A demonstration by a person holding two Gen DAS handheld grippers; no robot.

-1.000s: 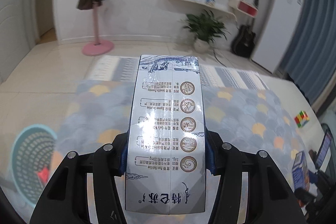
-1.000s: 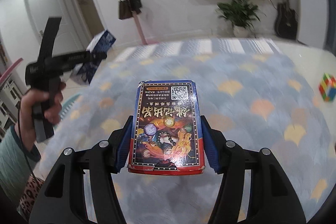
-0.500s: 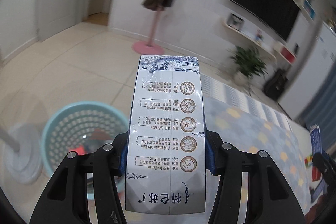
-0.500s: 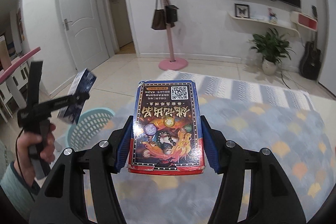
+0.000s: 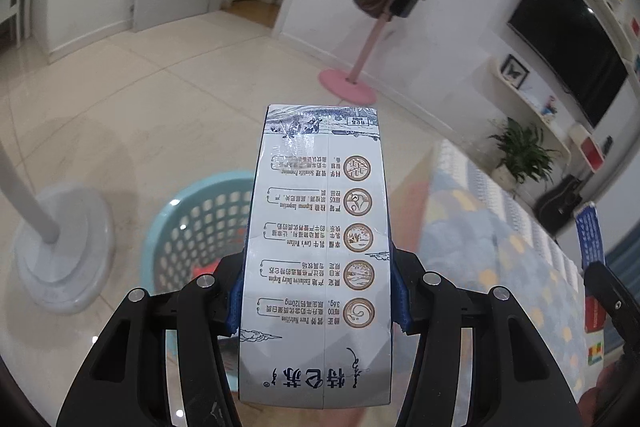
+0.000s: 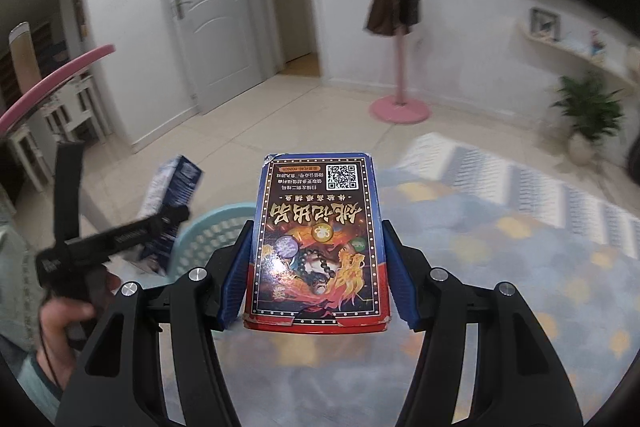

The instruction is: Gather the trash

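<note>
My left gripper (image 5: 318, 295) is shut on a tall white and blue milk carton (image 5: 320, 227) and holds it above the near rim of a light blue perforated basket (image 5: 192, 227) on the tile floor. Something red lies inside the basket. My right gripper (image 6: 318, 267) is shut on a red and blue card box (image 6: 320, 235) with a QR code. In the right wrist view the left gripper (image 6: 120, 235) with the milk carton (image 6: 172, 195) is at the left, over the basket (image 6: 216, 231). The right gripper (image 5: 604, 291) with its box (image 5: 588, 239) shows at the left wrist view's right edge.
A white stand with a round base (image 5: 60, 259) is left of the basket. A patterned blue rug (image 6: 500, 247) covers the floor to the right. A pink coat rack (image 5: 360, 67) with bags, a potted plant (image 5: 520, 155), a guitar (image 5: 560, 203) and doors (image 6: 216, 27) stand along the walls.
Both grippers have swung left from over the rug toward the basket. The basket has come closer and now lies under the milk carton. Both grips are unchanged.
</note>
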